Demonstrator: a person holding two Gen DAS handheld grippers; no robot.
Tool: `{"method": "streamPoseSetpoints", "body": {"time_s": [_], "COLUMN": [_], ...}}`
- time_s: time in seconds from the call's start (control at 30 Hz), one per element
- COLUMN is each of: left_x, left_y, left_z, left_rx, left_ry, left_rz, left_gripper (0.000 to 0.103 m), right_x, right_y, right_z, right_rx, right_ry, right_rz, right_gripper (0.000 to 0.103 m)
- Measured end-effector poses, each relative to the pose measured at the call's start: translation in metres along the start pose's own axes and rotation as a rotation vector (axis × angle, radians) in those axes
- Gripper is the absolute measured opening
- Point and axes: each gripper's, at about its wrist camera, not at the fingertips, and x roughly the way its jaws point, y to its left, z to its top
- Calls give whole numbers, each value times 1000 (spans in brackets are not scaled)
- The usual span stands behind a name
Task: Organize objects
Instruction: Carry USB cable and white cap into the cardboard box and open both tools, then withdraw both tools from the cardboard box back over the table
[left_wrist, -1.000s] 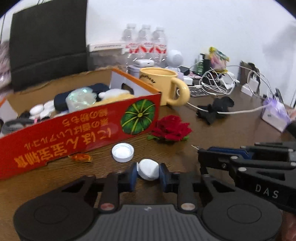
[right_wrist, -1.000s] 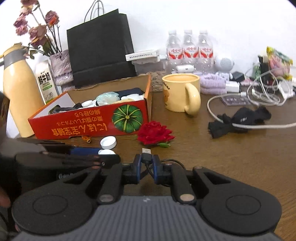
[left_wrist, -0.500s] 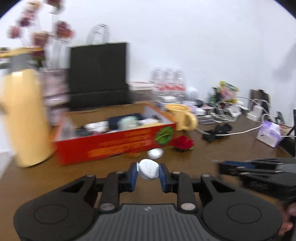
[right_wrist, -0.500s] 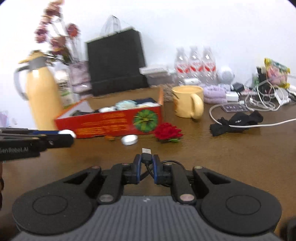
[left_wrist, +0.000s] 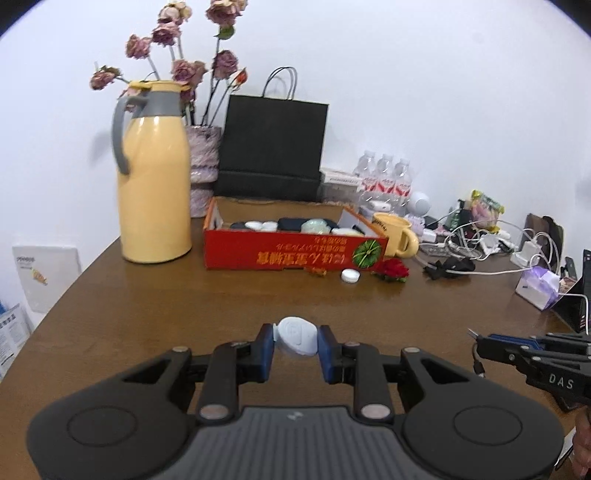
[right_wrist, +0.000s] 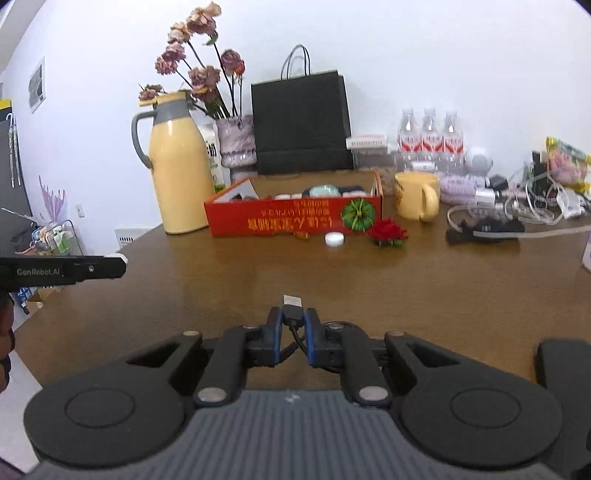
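Two hand-held grippers hang over the near part of the brown bench (left_wrist: 147, 314). Toward the far edge a yellow jug (left_wrist: 153, 184) stands left of the red box (left_wrist: 291, 254), with a mug (right_wrist: 417, 201) right of the box. A rose (right_wrist: 388, 230) and a white cap (right_wrist: 334, 238) lie before the box. Left hand-held gripper (left_wrist: 297, 349) clamps a white case (left_wrist: 297, 336); right hand-held gripper (right_wrist: 293, 330) pinches a USB plug (right_wrist: 293, 308).
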Motion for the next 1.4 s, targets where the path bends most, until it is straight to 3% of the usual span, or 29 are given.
{"method": "streamPoseSetpoints", "body": {"time_s": [0.13,0.27,0.33,0.43,0.53,0.6,0.63,0.67,0.7,0.73,0.8,0.9,1.07,1.13,1.23,1.4], "left_x": [35,104,144,213,280,317,331,342,348,352,351,341,338,319,287,215], "left_y": [12,29,37,50,73,87,93,99,104,105,106,104,94,89,82,55], "left_z": [34,95,123,159,183,192,195,196,195,196,202,202,201,199,189,162], "left_rx": [19,25,24,31,-47,-88,-80,-86,-110,-115,-93,-101,-45,-33,-4,82], "left_ry": [-14,-32,-24,-5,44,51,48,45,23,15,13,-23,30,26,31,25], "left_rz": [-37,-57,-51,20,50,57,65,96,117,119,95,76,145,153,133,173], "left_gripper": [24,24,24,24,24,30,48,68,75,73,76,89,89,89,90,91], "right_x": [25,77,121,190,264,304,324,339,348,355,362,355,353,339,311,242], "right_y": [-6,-16,-24,-31,-29,-29,-31,-34,-36,-36,-34,-34,-29,-28,-32,-43], "right_z": [29,82,118,159,191,203,207,207,207,208,212,213,213,210,202,174], "right_rx": [-22,-7,42,121,139,143,176,213,226,219,170,138,82,62,44,10], "right_ry": [-33,-82,-87,-58,-40,-33,-31,-35,-42,-57,-37,-61,3,3,-14,27], "right_rz": [5,59,112,181,192,210,224,212,194,183,143,109,44,37,18,-48], "right_gripper": [13,13,13,13,14,15,18,40,62,66,62,71,72,72,83,87]}}
